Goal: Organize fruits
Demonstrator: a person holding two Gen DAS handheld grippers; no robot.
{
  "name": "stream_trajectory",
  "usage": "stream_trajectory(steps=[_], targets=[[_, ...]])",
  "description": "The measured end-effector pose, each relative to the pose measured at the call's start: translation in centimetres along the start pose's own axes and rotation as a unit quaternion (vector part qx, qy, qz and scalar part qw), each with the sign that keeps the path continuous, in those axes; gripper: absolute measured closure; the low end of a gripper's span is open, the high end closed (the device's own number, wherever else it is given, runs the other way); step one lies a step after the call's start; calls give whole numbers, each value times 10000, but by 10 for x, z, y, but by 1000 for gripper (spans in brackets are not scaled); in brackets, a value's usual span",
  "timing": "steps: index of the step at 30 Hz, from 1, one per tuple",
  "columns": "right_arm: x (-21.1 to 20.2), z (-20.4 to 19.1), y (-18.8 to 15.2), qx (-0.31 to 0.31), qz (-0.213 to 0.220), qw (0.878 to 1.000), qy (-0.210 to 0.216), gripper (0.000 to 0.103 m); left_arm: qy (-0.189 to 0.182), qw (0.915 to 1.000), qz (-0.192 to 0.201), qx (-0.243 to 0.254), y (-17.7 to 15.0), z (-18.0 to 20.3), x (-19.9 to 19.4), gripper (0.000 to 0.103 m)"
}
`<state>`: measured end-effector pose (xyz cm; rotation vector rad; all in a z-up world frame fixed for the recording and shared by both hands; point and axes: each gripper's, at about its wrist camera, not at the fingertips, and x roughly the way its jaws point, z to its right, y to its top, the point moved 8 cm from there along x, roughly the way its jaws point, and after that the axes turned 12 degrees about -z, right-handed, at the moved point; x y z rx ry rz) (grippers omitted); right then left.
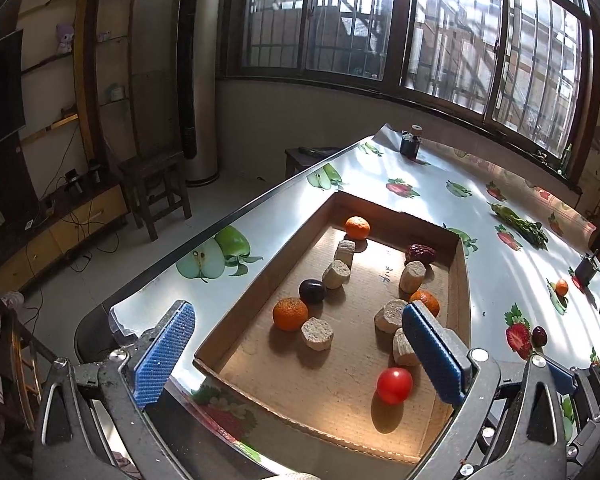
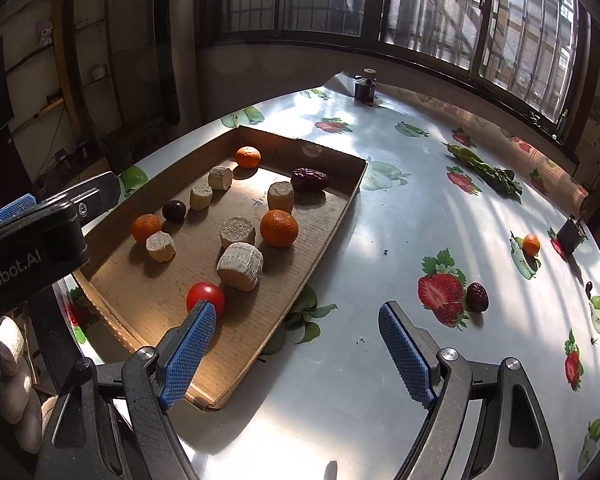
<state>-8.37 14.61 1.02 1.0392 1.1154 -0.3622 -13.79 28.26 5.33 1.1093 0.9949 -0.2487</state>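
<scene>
Fruits lie mostly in the cardboard tray (image 2: 340, 196), but a date (image 2: 477, 297) and tangerine (image 2: 531, 244) sit out on the tabletop (image 2: 380, 264); left hand-held gripper (image 1: 300, 360) and right hand-held gripper (image 2: 300, 356) both released, so centre the right one over the date before pinching gently.

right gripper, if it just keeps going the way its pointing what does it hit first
Probably the bare tablecloth, just right of the cardboard tray. The right gripper is open, tilted down, with nothing between its fingers; depth is hard to judge.
</scene>
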Motion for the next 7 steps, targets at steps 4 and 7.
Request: stream_trajectory(steps=[4,7], targets=[[3,-6,1,-64,-26,10000,-2,16,-113,9998,-135,-70,-1,-4,4,0],[4,-12,1,-115,-36,9999,50,16,-226,9990,-342,-159,-2,-7,9,0]])
